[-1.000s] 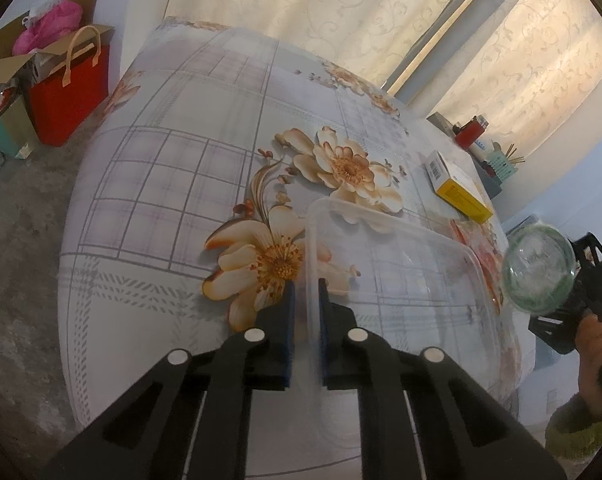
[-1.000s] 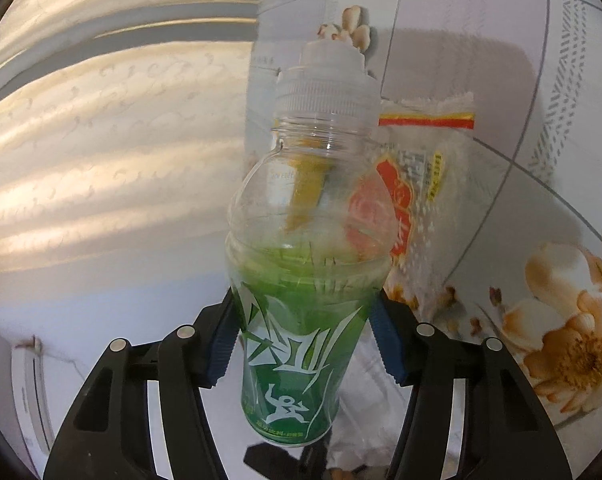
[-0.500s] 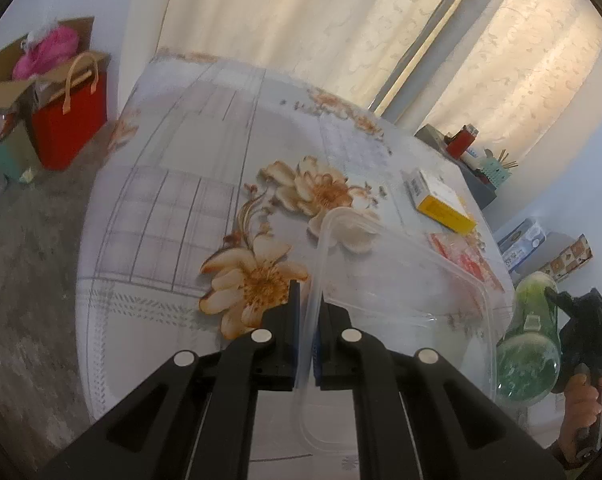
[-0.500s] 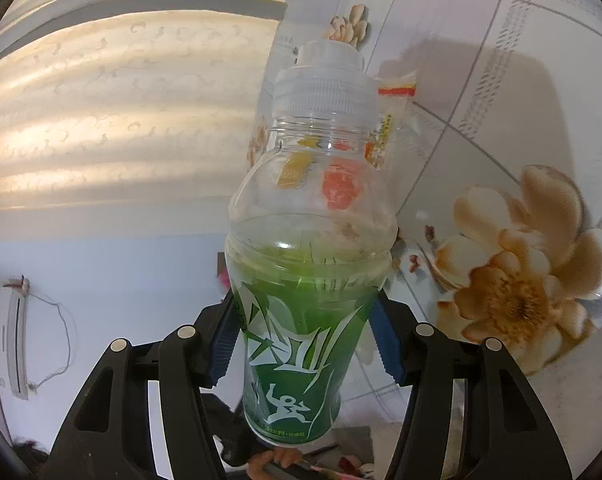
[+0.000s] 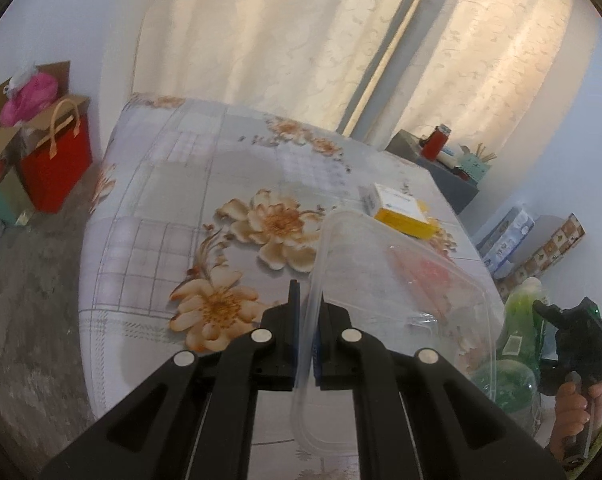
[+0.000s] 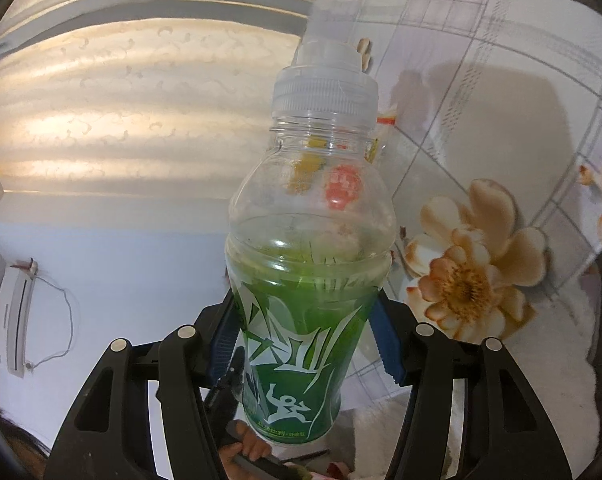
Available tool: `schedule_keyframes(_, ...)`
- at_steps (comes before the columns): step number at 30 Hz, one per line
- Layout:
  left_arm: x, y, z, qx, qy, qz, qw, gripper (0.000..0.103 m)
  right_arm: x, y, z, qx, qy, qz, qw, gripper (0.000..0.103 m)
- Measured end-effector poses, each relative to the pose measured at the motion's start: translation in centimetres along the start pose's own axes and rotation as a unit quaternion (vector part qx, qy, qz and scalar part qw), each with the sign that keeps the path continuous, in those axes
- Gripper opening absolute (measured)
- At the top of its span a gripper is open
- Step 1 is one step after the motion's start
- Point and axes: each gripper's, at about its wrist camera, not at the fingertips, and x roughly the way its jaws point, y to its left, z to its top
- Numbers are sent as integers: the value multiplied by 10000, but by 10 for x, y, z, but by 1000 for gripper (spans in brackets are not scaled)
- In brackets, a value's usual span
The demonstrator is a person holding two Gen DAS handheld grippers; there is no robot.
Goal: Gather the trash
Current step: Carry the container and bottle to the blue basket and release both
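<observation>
My left gripper (image 5: 305, 308) is shut on the rim of a clear plastic container (image 5: 401, 280) and holds it tilted above the floral tablecloth (image 5: 173, 184). My right gripper (image 6: 307, 344) is shut on a green-labelled plastic bottle (image 6: 309, 248) with a clear cap. In the left wrist view the bottle (image 5: 521, 340) sits at the container's right edge, partly behind its clear wall. A red and clear wrapper (image 5: 425, 272) shows through the container. A yellow and white box (image 5: 401, 216) lies on the table beyond it.
A red bag (image 5: 57, 164) and open cardboard boxes (image 5: 5, 120) stand on the floor at left. A grey side table (image 5: 441, 168) with a red jar stands at the back right. Boxes (image 5: 509, 236) line the right wall. Curtains hang behind.
My left gripper has lifted and pulled back with the container. My right gripper has brought the bottle down and in, from beside the container to its right edge.
</observation>
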Motion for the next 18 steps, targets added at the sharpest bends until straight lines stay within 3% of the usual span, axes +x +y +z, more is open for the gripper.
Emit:
schedule_keyframes(9,-3,-56,13,586,-57,-355,9976,4,-33,-28,-22,150,-375,356,9985,56)
schedule_keyframes(18,3,-153,19,1503,-123,-769,9856,4,-113,-65,-32,331,-1190,527,9909,56)
